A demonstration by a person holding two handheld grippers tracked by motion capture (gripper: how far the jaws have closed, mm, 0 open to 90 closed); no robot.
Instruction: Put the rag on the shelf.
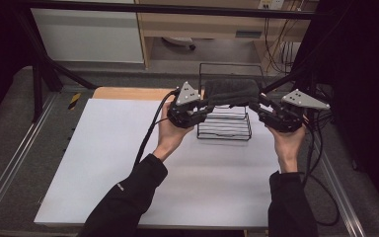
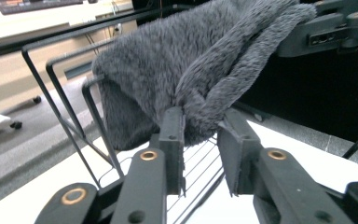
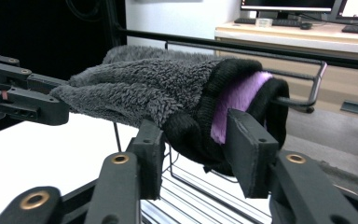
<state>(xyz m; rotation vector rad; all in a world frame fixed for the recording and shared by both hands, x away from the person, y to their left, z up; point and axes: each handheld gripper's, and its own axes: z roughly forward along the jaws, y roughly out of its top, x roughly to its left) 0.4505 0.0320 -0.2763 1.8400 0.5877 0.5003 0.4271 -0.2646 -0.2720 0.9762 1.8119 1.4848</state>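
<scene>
Sock (image 1: 231,92) lay draped over the rack (image 1: 224,129) top. Left tool (image 1: 202,105) and right tool (image 1: 257,107) stood partly open, sock ends loose between jaws. Risk: an end snagging a jaw, dragging the sock off.

In the high view the grey fleece sock (image 1: 231,92) covers the top of the wire rack (image 1: 224,129), so which bars carry it cannot be told. The jaw tips of the left tool (image 1: 205,104) and the right tool (image 1: 260,106) are too small there to judge contact. In the right gripper view the sock's cuff hides the rack bar behind it.
</scene>
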